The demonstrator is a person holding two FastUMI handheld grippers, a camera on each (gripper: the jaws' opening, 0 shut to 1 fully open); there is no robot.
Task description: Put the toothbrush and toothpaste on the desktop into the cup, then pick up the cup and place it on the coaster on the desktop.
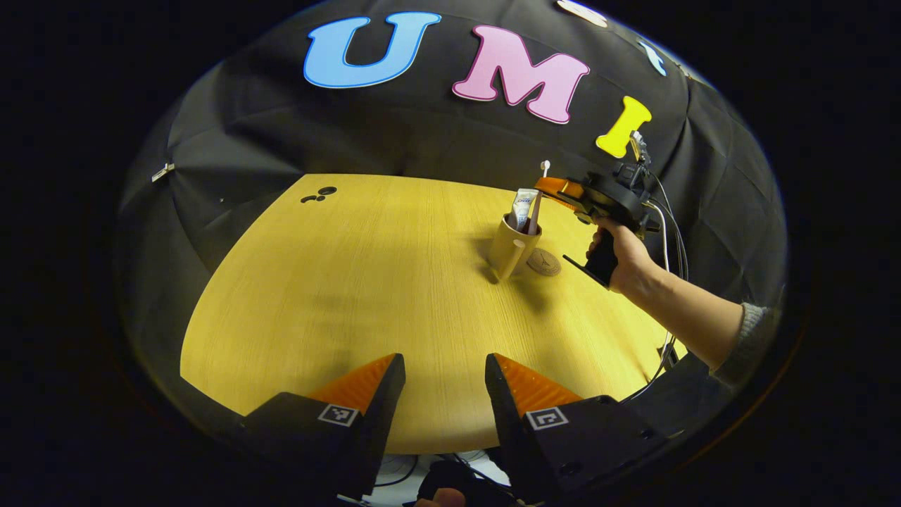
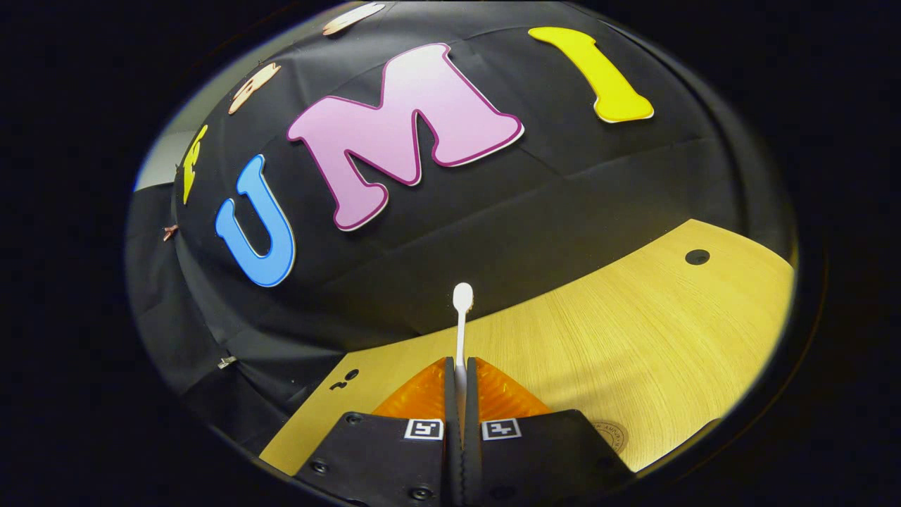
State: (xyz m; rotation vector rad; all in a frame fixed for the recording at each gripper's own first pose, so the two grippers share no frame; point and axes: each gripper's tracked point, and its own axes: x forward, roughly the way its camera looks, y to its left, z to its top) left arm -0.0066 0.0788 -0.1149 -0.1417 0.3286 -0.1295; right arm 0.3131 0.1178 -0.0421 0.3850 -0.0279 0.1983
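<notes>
In the left gripper view a beige cup (image 1: pixel 512 248) stands on the table with the toothpaste tube (image 1: pixel 523 206) upright inside it. Just right of the cup lies the round brown coaster (image 1: pixel 544 263). My right gripper (image 1: pixel 551 187) hovers over the cup's rim, shut on the white toothbrush (image 1: pixel 545 167), whose lower end dips into the cup. In the right gripper view the toothbrush (image 2: pixel 462 317) sticks up from between the closed fingers of the right gripper (image 2: pixel 461 367), and the coaster (image 2: pixel 611 435) peeks out at the lower right. My left gripper (image 1: pixel 445 373) is open and holds nothing, low over the near table edge.
The yellow wooden table (image 1: pixel 352 282) has small dark holes (image 1: pixel 320 193) near its far left corner. A hand and a grey sleeve (image 1: pixel 750 331) reach in from the right, with cables (image 1: pixel 669 239) trailing behind that gripper. Black cloth walls the table at the back.
</notes>
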